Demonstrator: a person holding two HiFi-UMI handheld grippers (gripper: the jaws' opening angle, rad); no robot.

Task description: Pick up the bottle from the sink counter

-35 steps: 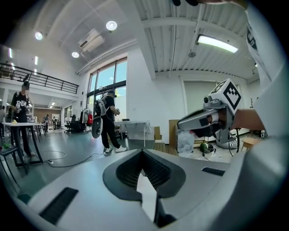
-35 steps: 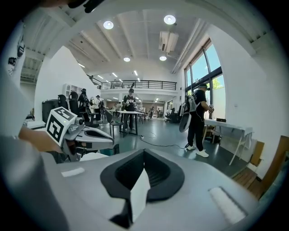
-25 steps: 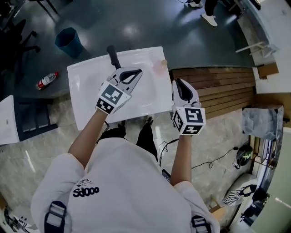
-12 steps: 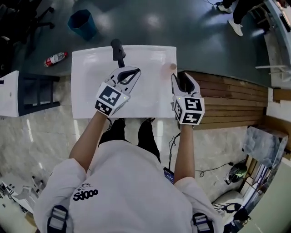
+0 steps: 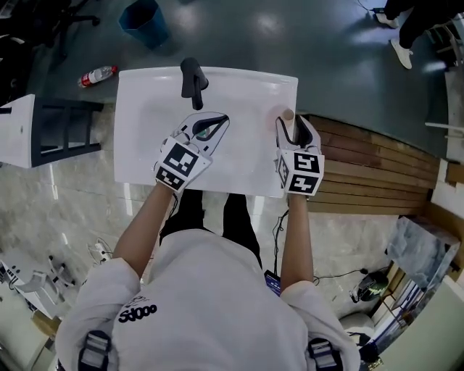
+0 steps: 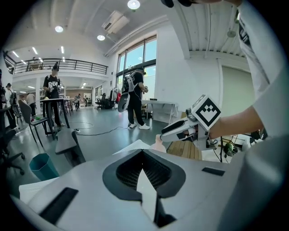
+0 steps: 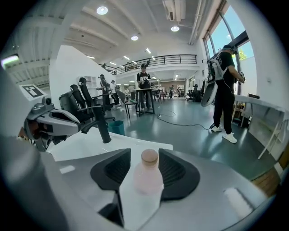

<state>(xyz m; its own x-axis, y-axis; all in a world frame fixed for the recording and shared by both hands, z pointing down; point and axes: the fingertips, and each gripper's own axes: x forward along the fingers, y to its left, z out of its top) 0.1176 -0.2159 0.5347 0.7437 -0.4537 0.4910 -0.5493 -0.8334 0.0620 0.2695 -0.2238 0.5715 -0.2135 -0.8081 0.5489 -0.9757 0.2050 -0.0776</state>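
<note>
A pale pink bottle [image 7: 147,178] with a tan cap [image 5: 288,114] stands upright at the right rear corner of the white sink counter [image 5: 145,156]. My right gripper [image 5: 292,122] has its jaws on either side of the bottle. They are opening, with a gap showing between each dark pad and the bottle, as the right gripper view [image 7: 145,156] shows. My left gripper [image 5: 220,119] hovers over the basin, near the black faucet [image 5: 192,80]. Its fingertips meet and nothing is between them. The left gripper view [image 6: 142,151] also catches the bottle [image 6: 158,144] beside the right gripper.
A wooden slatted platform [image 5: 370,167] adjoins the counter's right side. On the dark floor beyond lie a blue bin [image 5: 145,13] and a red-capped bottle [image 5: 96,74]. A white table [image 5: 18,130] stands at the left. People [image 7: 223,90] stand in the hall.
My right gripper has moved forward to the bottle and its jaws have spread around it. The left gripper has stayed over the basin. The head view has shifted.
</note>
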